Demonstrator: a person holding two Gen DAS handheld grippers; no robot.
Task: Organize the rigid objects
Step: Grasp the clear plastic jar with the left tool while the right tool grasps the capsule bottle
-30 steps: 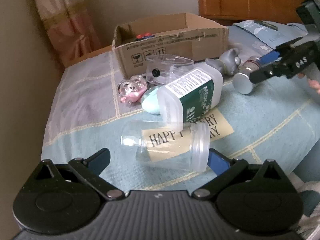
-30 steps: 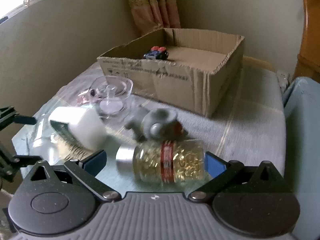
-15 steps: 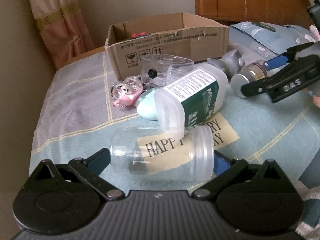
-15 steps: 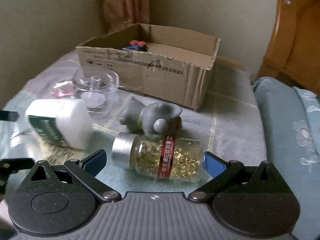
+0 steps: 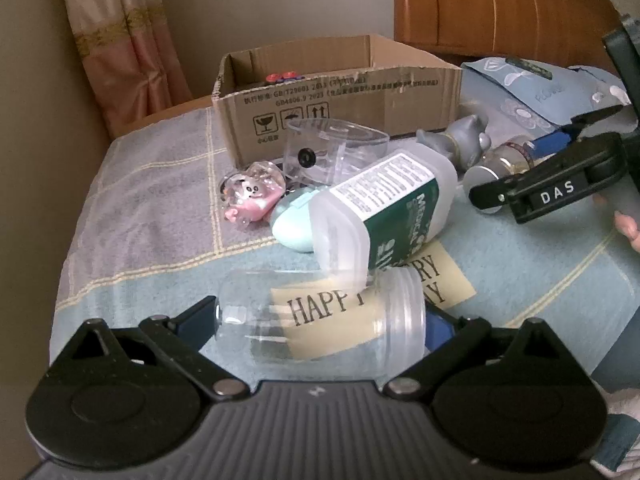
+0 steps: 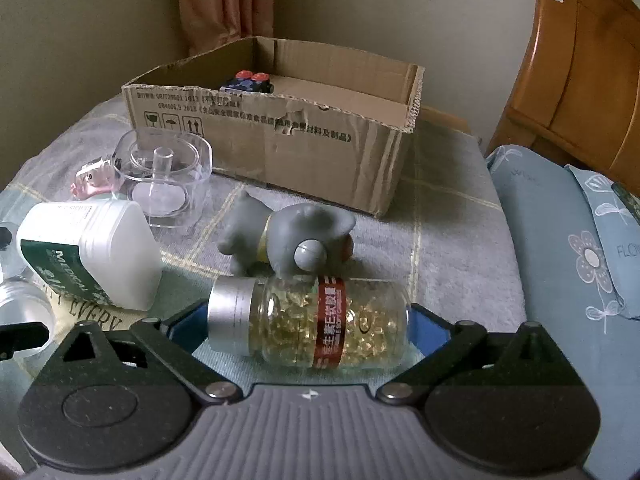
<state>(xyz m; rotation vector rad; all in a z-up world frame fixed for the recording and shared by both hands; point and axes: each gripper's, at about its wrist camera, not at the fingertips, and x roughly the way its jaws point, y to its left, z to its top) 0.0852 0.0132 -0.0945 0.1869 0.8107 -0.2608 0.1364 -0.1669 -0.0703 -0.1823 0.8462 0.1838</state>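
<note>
My left gripper (image 5: 320,320) is open, its fingers on either side of a clear plastic jar (image 5: 320,320) lying on the bed. My right gripper (image 6: 308,320) is open around a capsule bottle (image 6: 312,320) with a silver cap and red label, also lying down. A white and green bottle (image 5: 384,212) lies between them. A grey toy figure (image 6: 288,240) lies just behind the capsule bottle. The cardboard box (image 6: 280,136) stands open behind, with a small dark toy (image 6: 248,82) inside.
A clear plastic container (image 5: 332,148), a pink trinket (image 5: 252,196) and a pale blue egg-shaped thing (image 5: 292,228) lie near the box. A "HAPPY" card (image 5: 452,280) lies on the checked bedspread. A blue pillow (image 6: 568,240) is at the right, a wooden headboard (image 6: 580,80) behind.
Both grippers have moved forward, so the clear jar and the capsule bottle now sit deeper between their open fingers. Nothing has been lifted.
</note>
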